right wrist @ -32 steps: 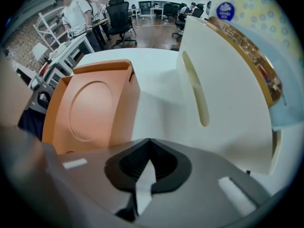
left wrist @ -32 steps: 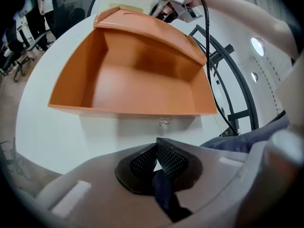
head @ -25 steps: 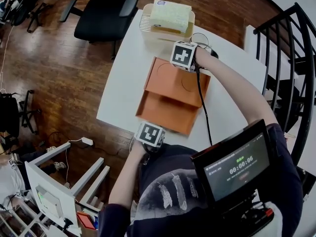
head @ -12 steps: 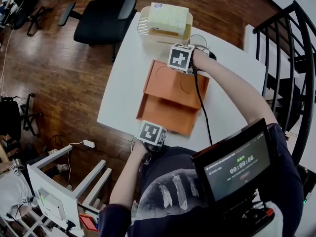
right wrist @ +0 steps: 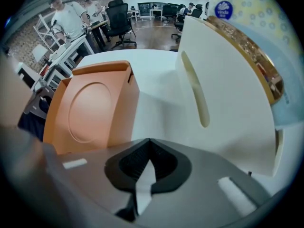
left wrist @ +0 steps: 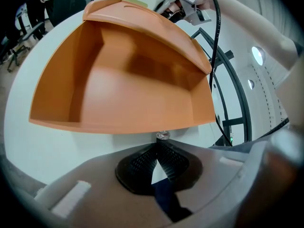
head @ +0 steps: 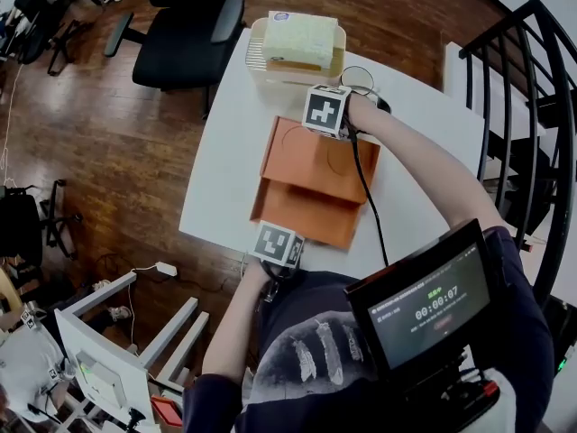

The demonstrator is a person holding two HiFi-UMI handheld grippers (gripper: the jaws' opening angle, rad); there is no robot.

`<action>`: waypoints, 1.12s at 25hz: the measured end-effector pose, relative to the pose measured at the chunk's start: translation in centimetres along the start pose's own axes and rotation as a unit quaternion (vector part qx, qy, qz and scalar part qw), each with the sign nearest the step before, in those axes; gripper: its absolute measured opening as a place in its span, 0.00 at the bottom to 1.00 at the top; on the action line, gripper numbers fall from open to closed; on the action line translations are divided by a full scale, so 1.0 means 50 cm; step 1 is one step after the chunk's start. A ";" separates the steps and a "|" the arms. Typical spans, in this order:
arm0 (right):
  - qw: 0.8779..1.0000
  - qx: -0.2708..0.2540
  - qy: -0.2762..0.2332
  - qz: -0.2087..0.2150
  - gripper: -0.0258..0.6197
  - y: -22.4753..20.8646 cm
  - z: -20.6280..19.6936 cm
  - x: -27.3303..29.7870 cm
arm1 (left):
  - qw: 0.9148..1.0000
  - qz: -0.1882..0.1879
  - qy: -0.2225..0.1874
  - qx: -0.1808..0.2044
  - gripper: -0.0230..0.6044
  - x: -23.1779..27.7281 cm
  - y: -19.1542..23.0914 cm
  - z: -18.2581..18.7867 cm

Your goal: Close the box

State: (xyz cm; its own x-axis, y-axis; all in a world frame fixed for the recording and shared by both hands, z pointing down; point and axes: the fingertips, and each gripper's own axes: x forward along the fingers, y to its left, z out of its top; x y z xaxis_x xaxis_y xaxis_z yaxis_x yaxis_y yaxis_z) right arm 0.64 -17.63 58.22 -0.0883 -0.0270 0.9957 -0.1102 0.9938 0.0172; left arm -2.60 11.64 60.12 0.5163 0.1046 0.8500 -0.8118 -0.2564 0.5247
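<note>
An orange box [head: 302, 207] stands on the white table [head: 224, 165] with its hinged lid [head: 315, 159] tilted partway over the far half. In the left gripper view the box's open inside [left wrist: 128, 87] fills the frame under the overhanging lid [left wrist: 147, 20]. My left gripper [left wrist: 157, 145] is shut and empty, right at the box's near wall. The right gripper [right wrist: 149, 142] is shut and empty too, behind the lid's outer face [right wrist: 90, 110], which bears a round embossed ring. In the head view its marker cube [head: 325, 109] sits at the lid's far edge.
A cream basket [head: 290, 64] with a tissue pack [head: 304, 36] stands at the table's far end; its wall [right wrist: 223, 80] is close to the right gripper. A tiny clear bead [left wrist: 163, 135] lies by the box. An office chair [head: 185, 39] and a black railing [head: 518, 88] flank the table.
My left gripper has moved in close to the box's near wall. The right gripper has shifted slightly toward the far left with the lid. Both stay shut.
</note>
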 end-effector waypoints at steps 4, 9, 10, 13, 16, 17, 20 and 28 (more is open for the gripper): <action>1.000 -0.015 -0.006 0.005 0.04 0.000 0.010 0.004 | 1.000 -0.001 0.000 0.003 0.06 0.001 0.003 0.005; 1.000 -0.015 -0.002 0.006 0.04 -0.002 0.009 0.007 | 1.000 -0.003 0.002 0.005 0.06 0.002 0.004 0.006; 1.000 -0.015 -0.002 0.005 0.04 -0.002 0.009 0.007 | 1.000 -0.002 0.006 0.005 0.06 0.002 0.005 0.003; 1.000 -0.012 -0.003 0.003 0.04 -0.003 0.010 0.009 | 1.000 0.003 0.012 0.004 0.06 0.001 0.009 -0.002; 1.000 -0.011 0.002 0.001 0.04 -0.004 0.006 0.006 | 1.000 0.000 0.001 0.007 0.06 0.003 0.004 0.008; 1.000 -0.010 0.003 0.001 0.04 -0.005 0.004 0.006 | 1.000 0.000 0.000 0.007 0.06 0.003 0.003 0.009; 1.000 -0.012 0.000 0.000 0.04 -0.004 0.006 0.005 | 1.000 0.002 -0.001 0.007 0.06 0.004 0.003 0.008; 1.000 -0.019 -0.004 0.000 0.04 -0.004 0.012 0.005 | 1.000 0.005 0.009 0.004 0.06 0.003 0.006 0.001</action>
State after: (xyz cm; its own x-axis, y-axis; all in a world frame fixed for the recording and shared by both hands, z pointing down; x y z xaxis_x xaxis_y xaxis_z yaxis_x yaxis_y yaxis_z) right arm 0.05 -17.89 58.39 -0.0954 -0.0272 0.9951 -0.0724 0.9972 0.0203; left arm -2.76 11.52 60.38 0.5032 0.1183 0.8560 -0.8146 -0.2657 0.5156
